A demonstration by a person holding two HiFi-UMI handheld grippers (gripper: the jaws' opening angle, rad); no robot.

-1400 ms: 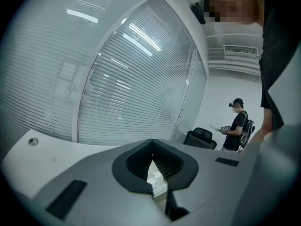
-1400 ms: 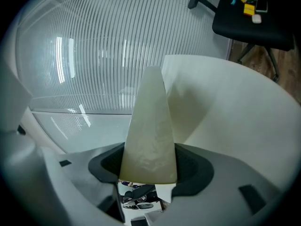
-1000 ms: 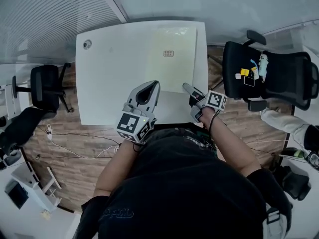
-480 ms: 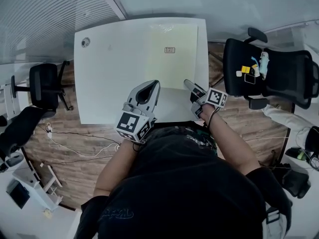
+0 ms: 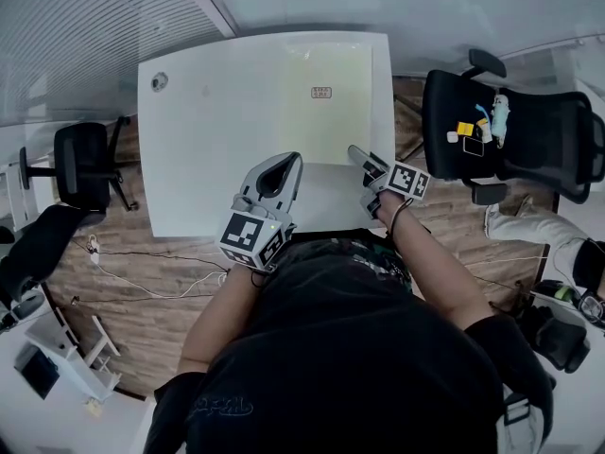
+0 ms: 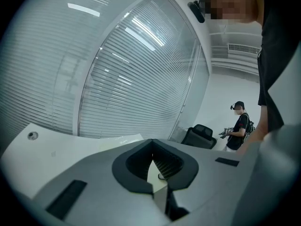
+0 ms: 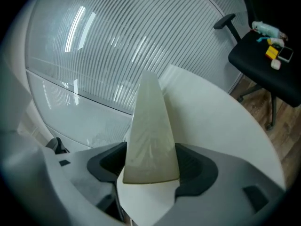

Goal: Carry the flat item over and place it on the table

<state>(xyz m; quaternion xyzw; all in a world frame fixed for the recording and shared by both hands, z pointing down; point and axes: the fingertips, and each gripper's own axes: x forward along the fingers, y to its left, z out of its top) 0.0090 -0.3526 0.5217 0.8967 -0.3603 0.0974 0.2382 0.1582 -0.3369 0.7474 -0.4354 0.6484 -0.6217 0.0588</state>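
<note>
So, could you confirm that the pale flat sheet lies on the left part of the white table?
Not quite: the pale flat sheet lies on the right part of the white table, on the side toward the black chair; the head view shows it.

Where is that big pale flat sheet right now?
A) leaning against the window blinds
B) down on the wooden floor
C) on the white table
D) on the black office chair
C: the pale sheet lies spread over the right part of the white table. Its near edge sits between the jaws of the right gripper, which have just been opening and stand wide apart.
</note>
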